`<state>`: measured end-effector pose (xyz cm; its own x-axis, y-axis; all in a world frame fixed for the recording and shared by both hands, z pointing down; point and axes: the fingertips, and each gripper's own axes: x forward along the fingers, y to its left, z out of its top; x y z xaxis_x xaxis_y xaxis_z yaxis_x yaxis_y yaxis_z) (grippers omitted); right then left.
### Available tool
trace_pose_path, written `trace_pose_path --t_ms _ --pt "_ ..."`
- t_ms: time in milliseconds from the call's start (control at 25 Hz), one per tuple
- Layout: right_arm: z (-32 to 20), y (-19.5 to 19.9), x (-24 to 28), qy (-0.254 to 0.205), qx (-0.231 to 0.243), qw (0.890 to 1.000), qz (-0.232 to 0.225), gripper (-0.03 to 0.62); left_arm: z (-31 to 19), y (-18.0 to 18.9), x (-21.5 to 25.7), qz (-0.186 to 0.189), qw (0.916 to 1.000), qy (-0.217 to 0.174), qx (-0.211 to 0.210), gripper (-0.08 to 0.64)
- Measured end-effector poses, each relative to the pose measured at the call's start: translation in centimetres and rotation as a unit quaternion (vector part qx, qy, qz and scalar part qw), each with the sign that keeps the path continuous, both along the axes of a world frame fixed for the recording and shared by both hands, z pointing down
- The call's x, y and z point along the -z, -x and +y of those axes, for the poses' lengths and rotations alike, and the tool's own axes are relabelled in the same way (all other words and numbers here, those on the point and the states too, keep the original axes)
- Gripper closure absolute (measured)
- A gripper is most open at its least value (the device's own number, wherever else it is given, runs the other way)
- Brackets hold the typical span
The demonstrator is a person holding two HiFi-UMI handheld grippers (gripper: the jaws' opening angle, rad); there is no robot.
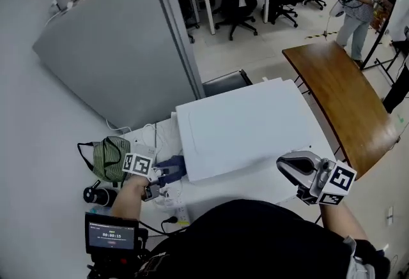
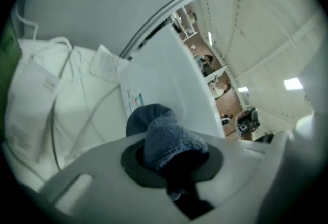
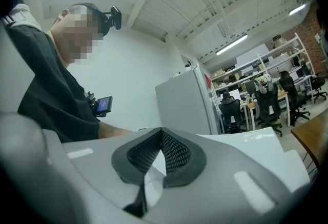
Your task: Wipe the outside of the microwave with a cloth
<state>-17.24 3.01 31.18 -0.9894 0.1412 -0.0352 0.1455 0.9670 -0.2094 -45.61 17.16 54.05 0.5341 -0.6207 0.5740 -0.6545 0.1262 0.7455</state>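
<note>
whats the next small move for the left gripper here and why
Probably slide the cloth along the left side wall of the microwave. The left gripper is shut on the cloth right beside that wall, while the right gripper is shut and empty near the front right corner.

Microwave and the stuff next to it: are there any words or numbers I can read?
Small screen: a row of digits like a timer, too small to read.
Sticker on the microwave: blue print, too blurred to read.
White bag: faint print, too blurred to read.
No text here reads clearly.
</note>
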Motion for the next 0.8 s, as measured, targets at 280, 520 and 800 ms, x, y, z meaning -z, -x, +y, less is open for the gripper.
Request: trace_pose_path --t_ms 280,520,800 --pt "-14.6 -9.4 -0.2 0.019 0.019 0.999 -0.048 0.588 -14.0 -3.4 20.3 -0.179 0.9579 -0.219 0.052 0.504" --pt "-22.2 -16.2 -1.5 0.044 -0.013 0.996 -0.075 0.588 -32.7 -14.3 24.6 -0.338 0.9014 -0.219 -0.159 0.503" --pt "-26.0 -24.2 -6.4 0.098 -0.115 0.987 -0.064 0.588 -45.7 -19.8 12.6 -0.481 0.7334 0.013 -0.480 0.503"
